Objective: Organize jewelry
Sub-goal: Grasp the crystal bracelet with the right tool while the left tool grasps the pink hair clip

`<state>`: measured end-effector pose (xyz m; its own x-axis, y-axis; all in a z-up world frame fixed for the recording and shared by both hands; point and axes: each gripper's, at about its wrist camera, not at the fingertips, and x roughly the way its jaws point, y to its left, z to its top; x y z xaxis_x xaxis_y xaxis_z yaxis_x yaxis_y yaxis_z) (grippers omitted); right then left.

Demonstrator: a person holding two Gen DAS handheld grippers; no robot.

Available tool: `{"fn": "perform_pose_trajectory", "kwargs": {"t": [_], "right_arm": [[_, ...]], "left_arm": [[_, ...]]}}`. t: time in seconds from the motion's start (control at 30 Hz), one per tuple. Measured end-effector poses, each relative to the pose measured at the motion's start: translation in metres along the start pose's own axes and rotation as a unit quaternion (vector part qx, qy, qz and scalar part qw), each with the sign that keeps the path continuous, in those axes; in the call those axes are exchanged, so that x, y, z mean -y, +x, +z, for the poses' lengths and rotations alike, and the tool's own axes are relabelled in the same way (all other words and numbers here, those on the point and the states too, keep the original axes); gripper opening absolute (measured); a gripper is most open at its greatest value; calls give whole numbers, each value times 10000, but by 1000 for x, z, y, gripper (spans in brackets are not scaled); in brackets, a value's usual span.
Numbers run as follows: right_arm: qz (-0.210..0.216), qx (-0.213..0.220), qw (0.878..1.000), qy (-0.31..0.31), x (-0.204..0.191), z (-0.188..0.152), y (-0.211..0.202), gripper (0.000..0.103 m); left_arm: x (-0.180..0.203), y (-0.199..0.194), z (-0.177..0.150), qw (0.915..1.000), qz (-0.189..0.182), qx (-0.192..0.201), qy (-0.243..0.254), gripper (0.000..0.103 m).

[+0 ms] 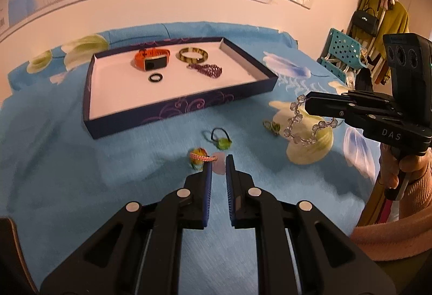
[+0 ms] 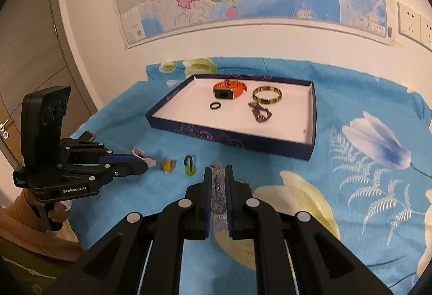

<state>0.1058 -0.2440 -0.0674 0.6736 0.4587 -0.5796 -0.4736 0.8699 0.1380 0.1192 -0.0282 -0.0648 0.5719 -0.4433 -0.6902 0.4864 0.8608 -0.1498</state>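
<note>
While both grippers tilt down over tabletop (image 1: pixel 81 160), left gripper (image 1: pixel 218 160) jaws pinch pink cord bracelet (image 1: pixel 203 158); right gripper (image 2: pixel 217 170) jaws clamp clear bead bracelet (image 2: pixel 217 203). Writing: "GenRobot.AI", "DAS".

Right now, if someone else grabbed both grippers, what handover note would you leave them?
Left gripper: shut on a pink braided bracelet.
Right gripper: shut on a clear bead bracelet, hanging above the blue cloth.
Done, already in the tray: orange watch, green bangle, black ring, purple bracelet.
Left: both held bracelets, plus three small pieces on the cloth, including a black-banded ring with a green stone.
</note>
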Motion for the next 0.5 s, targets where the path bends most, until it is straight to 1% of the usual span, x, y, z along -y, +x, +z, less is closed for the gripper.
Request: {"fn": "perform_pose_trajectory", "kwargs": {"t": [0.5], "right_arm": [[-6, 296, 9995, -122, 6, 35, 6, 8]], "left_arm": [[-14, -1, 27, 9995, 210, 235, 96, 11]]}}
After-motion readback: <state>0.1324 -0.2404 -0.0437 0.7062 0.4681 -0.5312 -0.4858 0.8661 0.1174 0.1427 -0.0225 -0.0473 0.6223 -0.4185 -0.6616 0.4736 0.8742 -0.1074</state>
